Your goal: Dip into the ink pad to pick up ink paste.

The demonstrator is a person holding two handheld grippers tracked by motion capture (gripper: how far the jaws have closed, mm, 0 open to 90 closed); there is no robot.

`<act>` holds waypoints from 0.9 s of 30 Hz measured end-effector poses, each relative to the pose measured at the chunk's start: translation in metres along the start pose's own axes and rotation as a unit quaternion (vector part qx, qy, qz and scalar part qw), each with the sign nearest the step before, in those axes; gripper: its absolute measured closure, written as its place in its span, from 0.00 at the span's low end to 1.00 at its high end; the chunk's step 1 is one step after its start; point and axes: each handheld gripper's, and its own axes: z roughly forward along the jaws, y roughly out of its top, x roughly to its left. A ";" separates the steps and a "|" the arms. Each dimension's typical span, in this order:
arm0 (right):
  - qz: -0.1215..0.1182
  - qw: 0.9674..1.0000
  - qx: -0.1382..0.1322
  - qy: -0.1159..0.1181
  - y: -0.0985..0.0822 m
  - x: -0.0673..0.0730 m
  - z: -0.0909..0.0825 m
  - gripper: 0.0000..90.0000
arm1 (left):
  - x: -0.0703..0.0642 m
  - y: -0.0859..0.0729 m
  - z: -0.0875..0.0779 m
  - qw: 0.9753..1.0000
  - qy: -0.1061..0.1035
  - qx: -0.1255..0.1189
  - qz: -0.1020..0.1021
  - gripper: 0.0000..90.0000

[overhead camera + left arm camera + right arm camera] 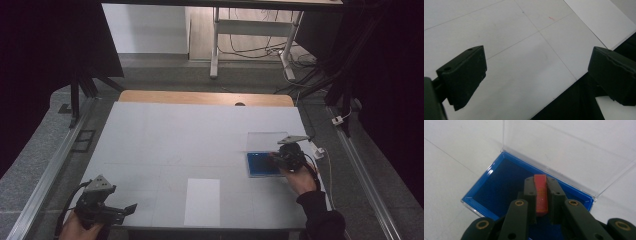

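High view: blue-lined box (261, 165) sits on the white table (165, 145), toward the right edge, its clear lid (266, 141) standing open on the far side. Right gripper (276, 159) is directly over the box's right part, pointing left and down into it. Left gripper (131, 208) is well apart from the box, at the near-left corner, so the right hand is much the nearer. White sheet (202, 201) lies near-left of the box.

Left gripper view: jaws spread wide, nothing between them, bare table below; white sheet (599, 17) at upper right.

Right gripper view: right gripper (541, 192) is clamped on a thin red chip (541, 195), prob. a small circuit board but too blurred to be sure. Chip's long axis runs along the jaws, its tip toward the lid (564, 150). It hangs above the box (506, 182) floor, lid-side half; cannot tell if it touches.
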 end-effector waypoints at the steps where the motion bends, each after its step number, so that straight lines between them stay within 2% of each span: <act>1: 0.002 1.000 -0.002 0.001 0.000 0.000 0.000 0.89 | 0.000 0.000 0.000 1.000 -0.001 0.000 0.000 0.03; 4: 0.001 1.000 -0.004 0.003 0.000 -0.001 -0.002 0.89 | 0.000 0.000 0.000 1.000 -0.001 0.000 0.000 0.03; 9: 0.006 1.000 -0.027 0.006 0.001 0.001 -0.010 0.89 | 0.000 0.000 0.000 1.000 0.000 0.000 0.000 0.03; 12: 0.010 0.999 -0.036 0.015 0.001 0.002 -0.013 0.89 | 0.000 0.000 0.000 1.000 -0.001 -0.001 -0.001 0.03; 27: -0.010 0.997 -0.058 0.057 0.002 0.017 -0.029 0.88 | 0.000 0.000 -0.001 1.000 -0.003 -0.003 0.000 0.03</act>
